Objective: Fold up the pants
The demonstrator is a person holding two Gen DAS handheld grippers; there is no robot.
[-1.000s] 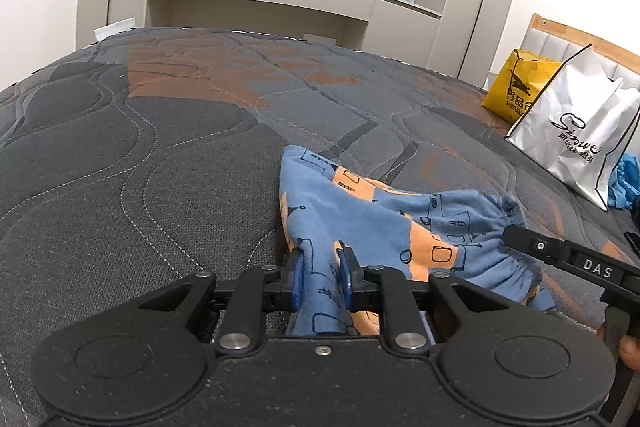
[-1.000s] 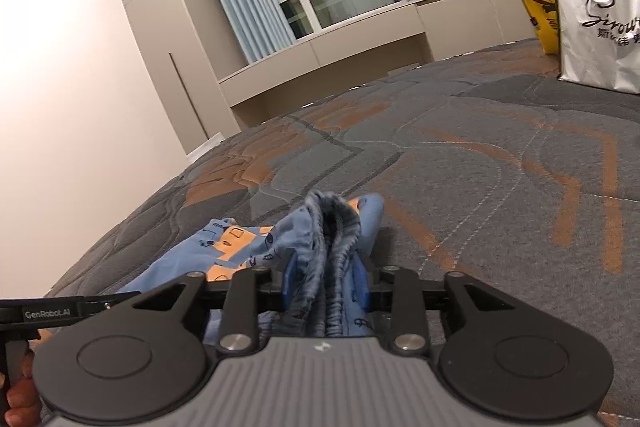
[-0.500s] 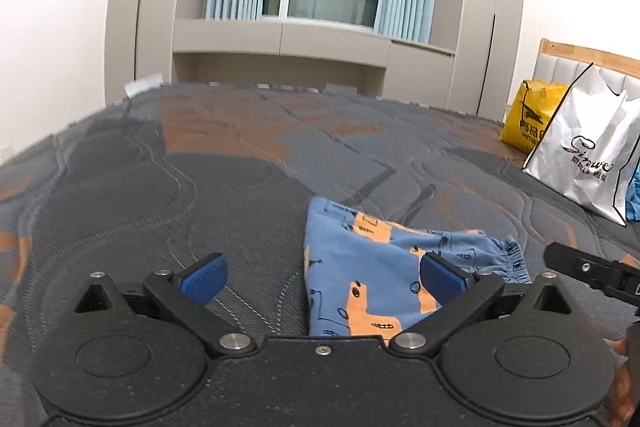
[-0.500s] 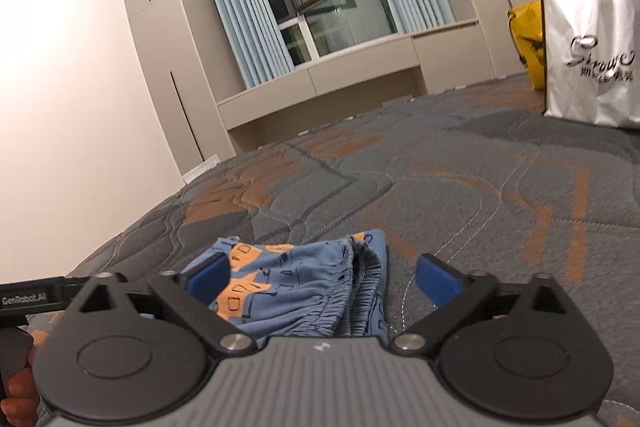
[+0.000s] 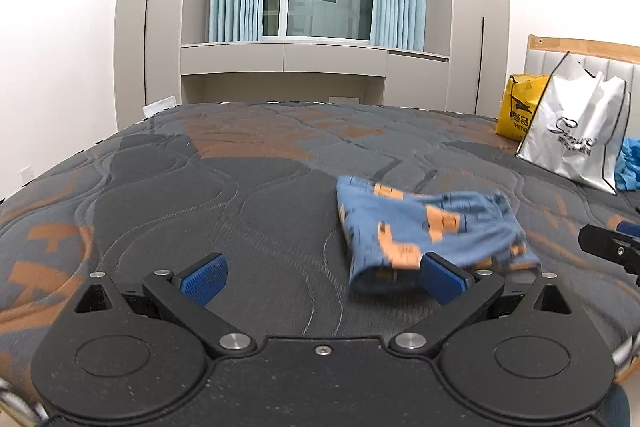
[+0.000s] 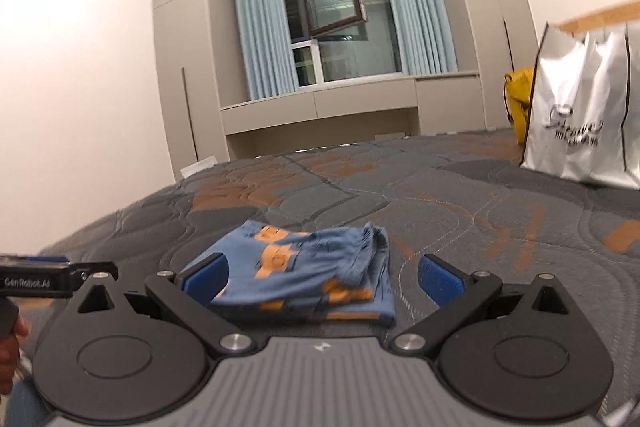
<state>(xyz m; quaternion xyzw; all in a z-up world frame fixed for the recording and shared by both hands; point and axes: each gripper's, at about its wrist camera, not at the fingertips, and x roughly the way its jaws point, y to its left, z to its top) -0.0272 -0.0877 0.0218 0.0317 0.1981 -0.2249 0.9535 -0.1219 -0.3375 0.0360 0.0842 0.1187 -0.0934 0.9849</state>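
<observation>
The blue pants with orange patches [image 5: 428, 227] lie folded in a small flat bundle on the bed. In the right wrist view the pants [image 6: 304, 271] lie just beyond the fingers, elastic waistband to the right. My left gripper [image 5: 322, 277] is open and empty, pulled back with the bundle ahead to its right. My right gripper [image 6: 322, 281] is open and empty, held just short of the bundle. Each gripper's edge shows in the other's view: the right gripper at the right edge [image 5: 612, 247], the left gripper at the left edge [image 6: 56, 277].
The grey and orange quilted mattress [image 5: 200, 195] stretches ahead to its far edge. A white shopping bag [image 5: 576, 143] and a yellow bag [image 5: 518, 111] stand by the headboard at the right. Blue cloth [image 5: 628, 163] lies beside the white bag.
Both grippers were shut on the pants a second ago. They opened, let the fabric go, and drew back and up. The pants now lie flat on the bed.
</observation>
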